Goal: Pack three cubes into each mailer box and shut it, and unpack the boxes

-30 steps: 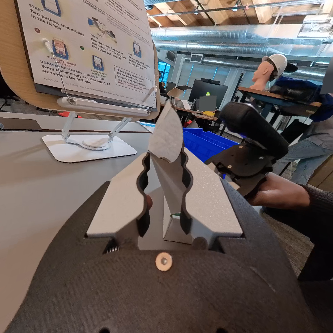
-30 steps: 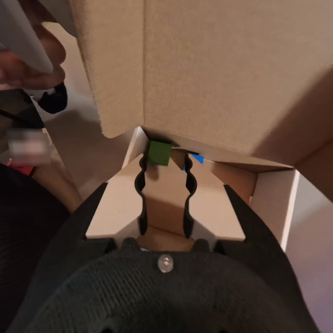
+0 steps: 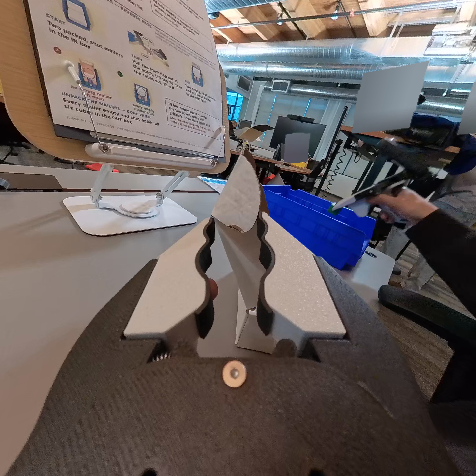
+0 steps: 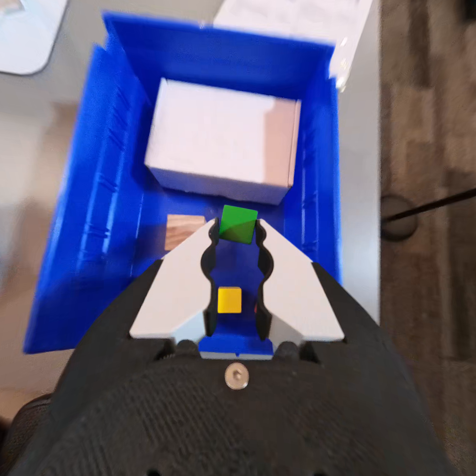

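Left wrist view: your left hand-held gripper (image 3: pixel 235 260) has its jaws closed on the raised lid (image 3: pixel 238 206) of the open mailer box (image 3: pixel 253 332), which sits on the grey worktop (image 3: pixel 51 270) right under the fingers.
Ahead and to the right: the blue bin (image 3: pixel 316 221) stands past the fingertips; your right hand-held gripper (image 3: pixel 337 206) hangs over it with something green at its tip.
Right wrist view: your right hand-held gripper (image 4: pixel 237 226) pinches the green cube (image 4: pixel 238 224) at the fingertips, above the inside of the blue bin (image 4: pixel 103 180).
In the bin: a shut white box (image 4: pixel 221 144) lies beyond the fingertips, a wooden cube (image 4: pixel 184 230) to their left, a yellow cube (image 4: pixel 229 300) below between the fingers; a red sliver beside it is too hidden to name.
Step in hand: unpacking, by the look of it, with the cube over the bin.
Next move: probably lower a little, then open the jaws over a bare patch of bin floor; keep the lid held up.
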`<state>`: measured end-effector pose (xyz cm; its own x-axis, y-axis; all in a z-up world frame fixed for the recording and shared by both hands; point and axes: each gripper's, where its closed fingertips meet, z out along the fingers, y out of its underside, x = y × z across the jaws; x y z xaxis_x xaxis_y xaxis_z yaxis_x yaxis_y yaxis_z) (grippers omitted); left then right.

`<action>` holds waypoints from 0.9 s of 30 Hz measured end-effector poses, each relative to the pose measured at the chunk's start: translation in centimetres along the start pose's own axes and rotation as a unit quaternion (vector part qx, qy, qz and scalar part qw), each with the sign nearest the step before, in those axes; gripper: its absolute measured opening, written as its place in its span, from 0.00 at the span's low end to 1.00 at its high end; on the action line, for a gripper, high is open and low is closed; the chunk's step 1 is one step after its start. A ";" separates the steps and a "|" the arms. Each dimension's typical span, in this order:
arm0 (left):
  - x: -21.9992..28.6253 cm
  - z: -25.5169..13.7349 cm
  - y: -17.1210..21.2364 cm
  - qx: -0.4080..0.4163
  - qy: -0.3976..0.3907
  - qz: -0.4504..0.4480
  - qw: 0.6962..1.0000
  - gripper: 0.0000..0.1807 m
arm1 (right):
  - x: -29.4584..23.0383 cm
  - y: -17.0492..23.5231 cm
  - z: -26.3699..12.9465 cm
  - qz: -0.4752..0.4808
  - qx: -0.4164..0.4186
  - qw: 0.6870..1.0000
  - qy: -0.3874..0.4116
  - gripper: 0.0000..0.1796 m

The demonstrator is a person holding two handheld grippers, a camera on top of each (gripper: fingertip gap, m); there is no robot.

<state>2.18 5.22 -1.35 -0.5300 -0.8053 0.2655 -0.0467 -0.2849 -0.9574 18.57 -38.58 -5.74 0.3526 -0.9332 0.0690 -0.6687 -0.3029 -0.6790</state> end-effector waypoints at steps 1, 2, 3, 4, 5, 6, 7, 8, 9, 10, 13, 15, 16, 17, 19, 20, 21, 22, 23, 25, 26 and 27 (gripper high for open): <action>0.0 0.0 0.0 0.000 0.000 0.000 1.000 0.17 | 0.2 1.2 1.3 0.013 -0.018 1.000 -0.016 0.15; 0.1 0.1 0.1 0.000 0.001 0.001 1.000 0.18 | 0.2 2.3 2.4 0.019 -0.038 0.999 -0.025 0.15; 0.2 0.1 0.1 0.000 0.003 0.001 1.000 0.18 | 0.2 3.3 3.4 0.015 -0.060 0.998 -0.027 0.15; 0.3 0.1 0.1 -0.001 0.004 0.003 1.000 0.18 | 0.2 4.3 4.2 0.006 -0.083 0.996 -0.023 0.15; 0.3 0.1 0.1 -0.001 0.005 0.004 1.000 0.18 | 0.1 5.1 4.8 -0.004 -0.104 0.994 -0.020 0.15; 0.3 0.1 0.1 -0.001 0.005 0.006 1.000 0.18 | -0.1 5.7 5.3 -0.012 -0.118 0.993 -0.020 0.15; 0.3 0.1 0.1 -0.001 0.004 0.007 1.000 0.18 | -0.3 6.0 5.6 -0.017 -0.126 0.992 -0.020 0.15; 0.3 0.1 0.1 -0.001 0.004 0.008 1.000 0.18 | -0.4 6.1 5.8 -0.021 -0.128 0.991 -0.021 0.15; 0.3 0.1 0.1 -0.001 0.004 0.008 1.000 0.18 | -0.5 6.1 6.0 -0.024 -0.129 0.991 -0.021 0.15; 0.2 0.1 0.1 -0.001 0.004 0.006 1.000 0.18 | -0.6 6.1 6.0 -0.026 -0.129 0.991 -0.020 0.15; 0.1 0.0 0.1 0.000 0.003 0.001 1.000 0.18 | -0.1 6.1 5.9 -0.035 -0.130 0.991 -0.005 0.21; 0.0 -0.1 0.0 0.000 0.002 0.001 1.000 0.18 | 0.1 5.5 5.3 -0.035 -0.120 0.992 -0.001 0.23; 0.0 -0.1 0.0 0.000 0.002 0.000 1.000 0.18 | 0.1 4.8 4.7 -0.031 -0.104 0.994 -0.003 0.23; 0.0 -0.1 0.0 0.000 0.003 0.000 1.000 0.18 | -0.3 3.6 4.0 -0.025 -0.080 0.996 -0.011 0.22; 0.1 0.0 0.1 0.000 0.003 0.002 1.000 0.18 | -2.2 0.5 1.8 -0.010 -0.012 0.999 -0.051 0.21; 0.1 0.0 0.1 0.000 0.004 0.003 1.000 0.18 | -3.9 -1.2 0.5 -0.009 0.023 0.996 -0.081 0.21; 0.2 0.0 0.1 0.001 0.004 0.003 1.000 0.18 | -6.0 -2.9 -1.0 -0.015 0.055 0.992 -0.114 0.21; 0.2 0.1 0.1 0.001 0.004 0.004 1.000 0.18 | -8.4 -4.4 -2.6 -0.027 0.083 0.985 -0.148 0.21; 0.2 0.1 0.1 0.001 0.004 0.004 1.000 0.18 | -11.2 -5.6 -4.0 -0.045 0.104 0.977 -0.182 0.21; 0.2 0.1 0.1 0.001 0.005 0.005 1.000 0.18 | -17.0 -6.5 -5.7 -0.097 0.119 0.958 -0.242 0.20; 0.2 0.1 0.1 0.001 0.006 0.005 1.000 0.18 | -20.0 -6.2 -5.9 -0.127 0.113 0.948 -0.270 0.20; 0.2 0.0 0.1 0.001 0.006 0.004 1.000 0.18 | -22.9 -5.5 -5.8 -0.154 0.100 0.937 -0.297 0.20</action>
<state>2.09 5.02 -1.35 -0.5404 -0.8016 0.2558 -0.0405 -0.2788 -0.9595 10.40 -16.65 0.68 0.8505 -0.5175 -0.0941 -0.3602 -0.4426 -0.8212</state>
